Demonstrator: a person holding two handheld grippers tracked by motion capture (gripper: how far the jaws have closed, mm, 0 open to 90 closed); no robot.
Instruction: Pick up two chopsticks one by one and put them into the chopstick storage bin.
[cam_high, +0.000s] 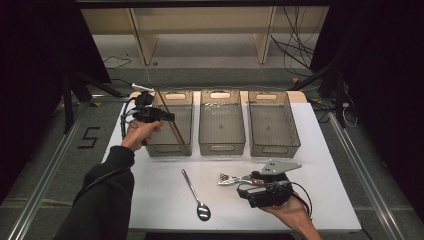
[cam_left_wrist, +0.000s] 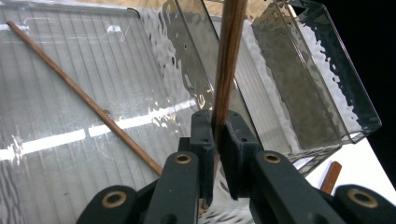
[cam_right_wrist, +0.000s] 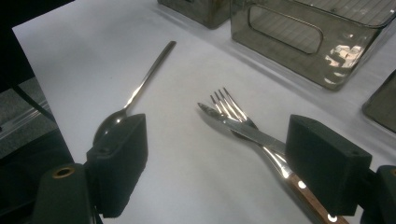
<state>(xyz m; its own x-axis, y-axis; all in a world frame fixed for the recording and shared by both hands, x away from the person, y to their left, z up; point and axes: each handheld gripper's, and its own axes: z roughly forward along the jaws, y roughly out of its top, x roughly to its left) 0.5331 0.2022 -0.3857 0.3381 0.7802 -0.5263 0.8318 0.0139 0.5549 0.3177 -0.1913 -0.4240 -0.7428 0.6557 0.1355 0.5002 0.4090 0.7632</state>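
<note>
Three clear bins sit in a row across the far half of the white table (cam_high: 150, 200), and the work is at the left bin (cam_high: 170, 149). From the high view, the left gripper (cam_high: 170, 116) hangs over that bin's left wall, and a thin brown chopstick (cam_high: 172, 122) slants along the bin from far left to near right. Whether that stick is gripped or loose cannot be told from up there.

The left gripper view settles it — the jaws are pressed together on a brown chopstick (cam_left_wrist: 227, 65), which rises steeply out of the pinch in front of the bin's ribbed floor. A second chopstick (cam_left_wrist: 86, 98) lies loose on that floor to the left, running diagonally, apart from the gripper. Past the bin's wall this view also catches the middle bin (cam_left_wrist: 308, 93) and a brown handle end (cam_left_wrist: 330, 176) on the table at the lower right.

Near the table's right front, the right gripper (cam_high: 255, 189) rests low in the person's hand. Its own view shows the jaws spread wide with nothing between them — a fork (cam_right_wrist: 229, 107) and a knife (cam_right_wrist: 243, 129) lie crossed on the table just ahead, the knife's wooden handle passing by the right jaw. A spoon (cam_right_wrist: 135, 93) lies to the left, bowl nearest the left jaw. In the high view the spoon (cam_high: 195, 195) sits well apart from the fork and knife.
</note>
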